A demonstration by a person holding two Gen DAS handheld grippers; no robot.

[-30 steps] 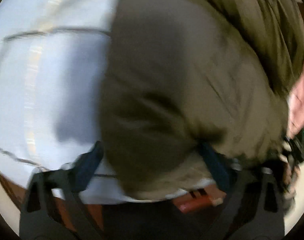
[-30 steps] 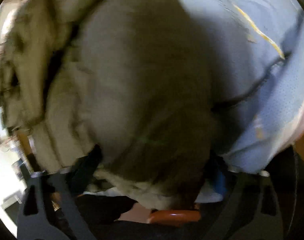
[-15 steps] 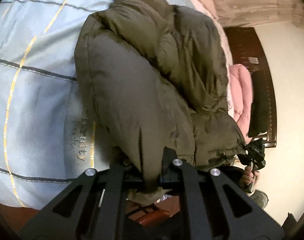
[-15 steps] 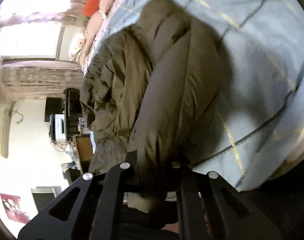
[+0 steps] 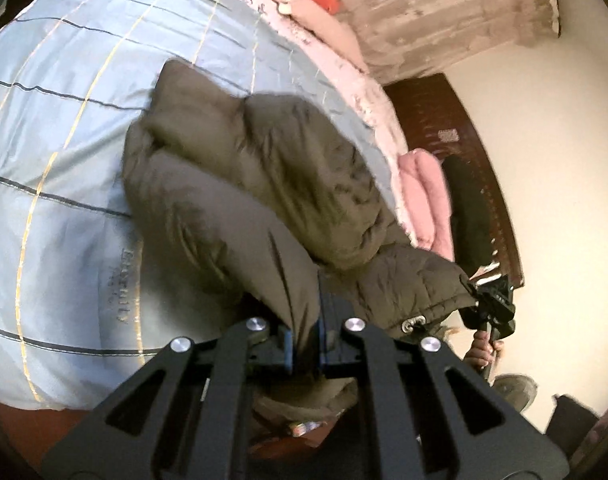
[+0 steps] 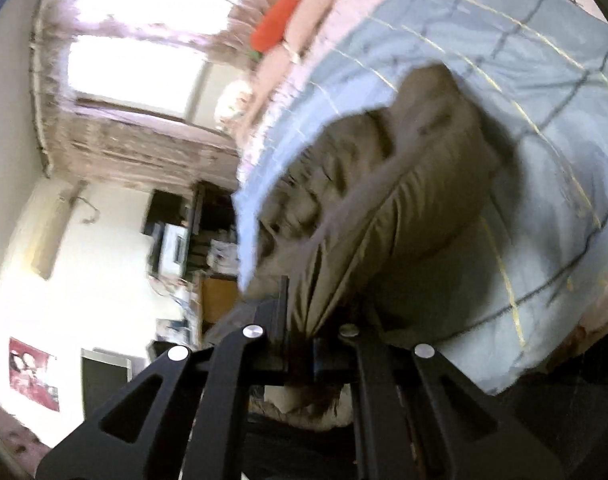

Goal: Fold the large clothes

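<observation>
An olive-brown puffer jacket (image 5: 264, 184) lies bunched on a light blue checked bed cover (image 5: 64, 128). My left gripper (image 5: 304, 336) is shut on a fold of the jacket's edge and holds it raised above the bed. In the right wrist view the same jacket (image 6: 391, 208) hangs from my right gripper (image 6: 300, 344), which is shut on another part of its edge. The right gripper also shows in the left wrist view (image 5: 491, 308), at the jacket's far corner, held by a hand.
Pink bedding (image 5: 423, 192) and a dark wooden headboard (image 5: 475, 184) lie beyond the jacket. An orange pillow (image 6: 276, 24) sits at the bed's far end. A desk with shelves (image 6: 192, 240) stands against the cream wall, below a curtained window (image 6: 136, 64).
Both grippers closed on the jacket's edge and pulled back and up. The jacket, which filled both views, now stretches away from the grippers over the bed.
</observation>
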